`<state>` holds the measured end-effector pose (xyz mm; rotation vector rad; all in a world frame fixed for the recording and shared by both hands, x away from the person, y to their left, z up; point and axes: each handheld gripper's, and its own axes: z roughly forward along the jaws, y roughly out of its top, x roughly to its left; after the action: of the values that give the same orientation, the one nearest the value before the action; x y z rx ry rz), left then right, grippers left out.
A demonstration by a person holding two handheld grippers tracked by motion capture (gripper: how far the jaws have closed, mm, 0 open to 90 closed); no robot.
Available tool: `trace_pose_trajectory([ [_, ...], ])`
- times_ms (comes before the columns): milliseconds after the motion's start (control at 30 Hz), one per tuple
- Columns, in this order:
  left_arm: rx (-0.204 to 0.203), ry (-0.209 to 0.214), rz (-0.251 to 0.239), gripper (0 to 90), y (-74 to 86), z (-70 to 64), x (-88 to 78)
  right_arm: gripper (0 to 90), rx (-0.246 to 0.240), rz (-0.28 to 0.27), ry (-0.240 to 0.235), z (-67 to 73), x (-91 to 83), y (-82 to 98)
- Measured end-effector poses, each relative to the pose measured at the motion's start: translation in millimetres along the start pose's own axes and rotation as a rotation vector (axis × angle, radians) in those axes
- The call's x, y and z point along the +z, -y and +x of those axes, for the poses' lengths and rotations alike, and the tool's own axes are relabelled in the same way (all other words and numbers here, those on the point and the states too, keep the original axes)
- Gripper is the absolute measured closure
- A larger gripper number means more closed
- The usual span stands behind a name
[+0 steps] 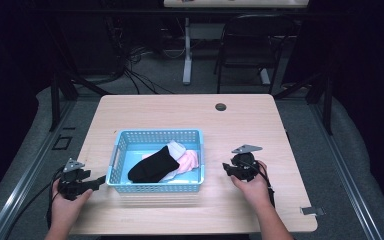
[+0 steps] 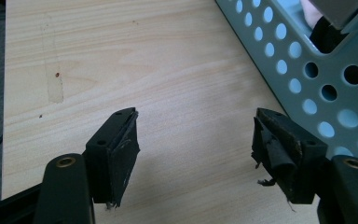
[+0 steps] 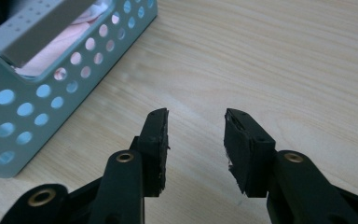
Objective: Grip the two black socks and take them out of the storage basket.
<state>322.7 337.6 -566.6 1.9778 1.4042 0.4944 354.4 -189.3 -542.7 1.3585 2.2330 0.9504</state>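
Beside basket (image 1: 155, 187) — left gripper (image 1: 101, 179) low, agape | right gripper (image 1: 225, 168) likewise

Light blue perforated plastic basket (image 1: 156, 186) sat upright mid-table, held a black sock (image 1: 152, 167) lying across white (image 1: 175, 147) and pink (image 1: 188, 161) fabric pieces, black one on top.

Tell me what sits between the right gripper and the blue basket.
Nothing: in the right gripper view, bare wooden table runs from the open right gripper to the blue basket. The high view shows the same gap.
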Motion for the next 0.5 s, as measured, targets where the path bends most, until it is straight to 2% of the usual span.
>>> trace_pose_trajectory([
  [167,-0.005,-0.002,0.003,27.1,0.5,0.6,0.9,56.8,-0.011,-0.012,-0.022,6.4,-3.9,-6.8],
  [367,-0.003,-0.007,-0.002,25.5,1.3,-0.4,-0.9,55.5,-0.036,-0.032,-0.059,15.5,-18.8,-26.8],
  [500,-0.005,-0.017,-0.006,25.5,0.5,-0.8,-0.8,54.7,-0.05,-0.026,-0.065,16.8,-24.7,-36.0],
])
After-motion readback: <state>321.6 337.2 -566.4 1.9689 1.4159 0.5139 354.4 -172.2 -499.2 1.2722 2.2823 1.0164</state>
